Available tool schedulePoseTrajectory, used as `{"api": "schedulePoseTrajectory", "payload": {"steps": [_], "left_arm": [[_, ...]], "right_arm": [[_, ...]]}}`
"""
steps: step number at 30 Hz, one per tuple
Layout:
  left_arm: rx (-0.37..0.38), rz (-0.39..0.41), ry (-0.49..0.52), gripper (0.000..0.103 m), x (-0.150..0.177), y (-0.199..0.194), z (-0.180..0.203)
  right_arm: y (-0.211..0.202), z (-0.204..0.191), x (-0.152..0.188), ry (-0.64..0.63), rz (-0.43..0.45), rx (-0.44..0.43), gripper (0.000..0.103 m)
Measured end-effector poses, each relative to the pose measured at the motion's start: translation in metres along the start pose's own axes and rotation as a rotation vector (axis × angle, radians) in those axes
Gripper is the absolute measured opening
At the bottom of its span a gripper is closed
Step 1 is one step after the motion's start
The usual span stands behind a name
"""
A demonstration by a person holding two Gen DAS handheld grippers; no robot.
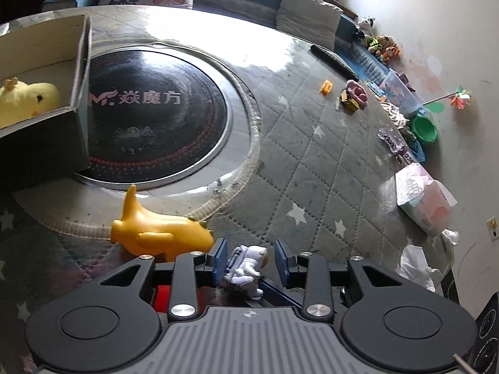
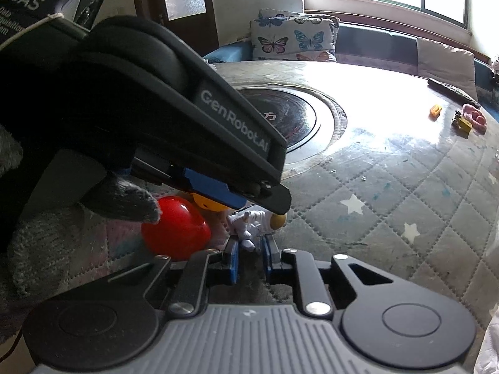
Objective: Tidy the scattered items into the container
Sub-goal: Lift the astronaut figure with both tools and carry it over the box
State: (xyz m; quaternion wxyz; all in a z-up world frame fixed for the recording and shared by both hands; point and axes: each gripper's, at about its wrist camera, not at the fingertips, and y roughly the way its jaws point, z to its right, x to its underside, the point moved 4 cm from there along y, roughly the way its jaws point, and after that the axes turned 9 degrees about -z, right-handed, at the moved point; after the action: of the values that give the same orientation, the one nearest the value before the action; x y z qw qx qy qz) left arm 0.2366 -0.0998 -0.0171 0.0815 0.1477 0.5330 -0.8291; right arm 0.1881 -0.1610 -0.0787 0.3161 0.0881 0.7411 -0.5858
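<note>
Clenched right gripper (image 2: pixel 251 258) pinching astronaut toy (image 2: pixel 249 224), released left gripper (image 1: pixel 251 251) straddling it: could tug it loose, dropping short of the box (image 1: pixel 81 71).

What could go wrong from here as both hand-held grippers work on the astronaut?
The right hand-held gripper seems to pinch only a leg of the astronaut figurine, so it may slip. The left hand-held gripper straddles the same toy and could bump the yellow plane beside it.
</note>
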Motion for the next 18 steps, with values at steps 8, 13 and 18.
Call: {"api": "schedulePoseTrajectory", "payload": {"steps": [8,13,18], "left_arm": [[0.006,-0.02,-0.009,0.034,0.001,0.01,-0.002],[0.017,-0.012,-0.009,0.033,0.001,0.008,-0.003],[0.033,0.016,-0.01,0.033,0.002,-0.002,-0.003]], "right_arm": [[-0.002,0.002,0.0,0.005,0.006,-0.003,0.013],[-0.002,0.003,-0.001,0.001,0.008,-0.002,0.013],[-0.007,0.001,-0.003,-0.015,0.023,0.007,0.013]]}}
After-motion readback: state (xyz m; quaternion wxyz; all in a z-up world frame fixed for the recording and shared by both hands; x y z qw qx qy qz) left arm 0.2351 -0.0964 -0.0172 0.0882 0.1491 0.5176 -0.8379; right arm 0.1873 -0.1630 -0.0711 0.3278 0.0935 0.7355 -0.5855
